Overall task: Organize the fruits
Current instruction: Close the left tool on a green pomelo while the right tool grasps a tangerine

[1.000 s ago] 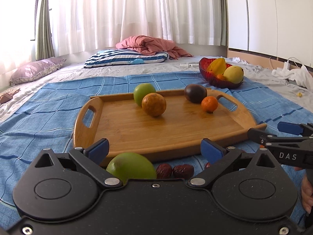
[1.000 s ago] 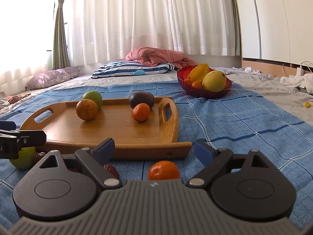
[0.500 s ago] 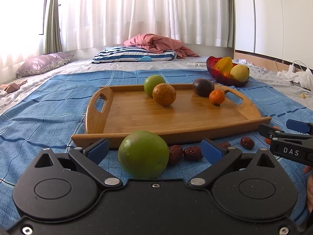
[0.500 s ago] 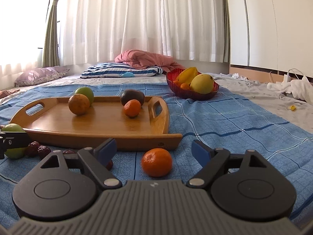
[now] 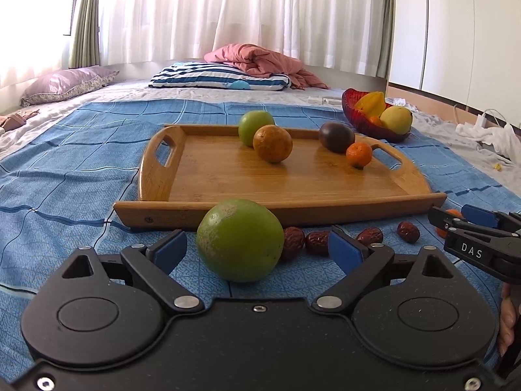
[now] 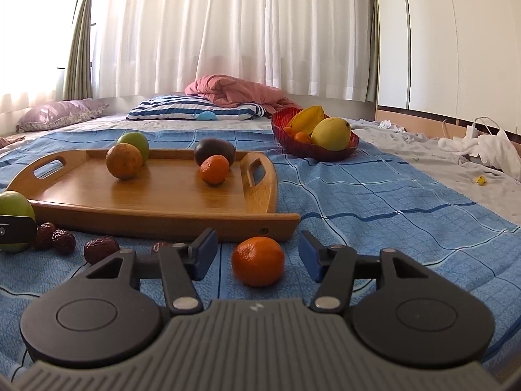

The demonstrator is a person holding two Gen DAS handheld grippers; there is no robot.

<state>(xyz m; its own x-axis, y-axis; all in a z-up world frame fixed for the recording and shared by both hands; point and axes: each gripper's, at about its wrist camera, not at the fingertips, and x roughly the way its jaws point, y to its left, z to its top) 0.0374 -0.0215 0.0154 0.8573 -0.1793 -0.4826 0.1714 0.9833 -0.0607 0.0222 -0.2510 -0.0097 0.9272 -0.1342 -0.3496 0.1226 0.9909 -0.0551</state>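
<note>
Fruit count, w/ the wooden tray (image 5: 208, 218) as landmark: four pieces on the tray – green fruit (image 5: 256, 127) and brownish orange (image 5: 273, 143) toward its far left, dark purple fruit (image 5: 336, 137) and small mandarin (image 5: 359, 154) toward its far right. Off the tray, on the blue cloth (image 5: 65, 176) just in front of its near rim: one big green fruit (image 5: 240, 240), one loose mandarin (image 6: 258, 260) by the near right corner, and four red dates (image 5: 317, 242) in a row between them. Red bowl (image 6: 312, 151) sits beyond the tray's right handle, w/ a yellow mango, a yellow starfruit-like piece and some small orange fruit; exact count in there hard to make out.

Left gripper (image 5: 257, 247): jaws wide, just been closing a bit, big green fruit between the blue pads but gaps show both sides, nothing gripped. Right gripper (image 6: 257, 255): jaws about half apart, just been closing, loose mandarin between them, pads not yet touching it.

Writing: "DAS" on the right gripper's side in the left view. Left gripper's tip cuts across the big green fruit at the right view's left edge. Bit of a hand (image 5: 508, 322) cut off at the frame edge.
</note>
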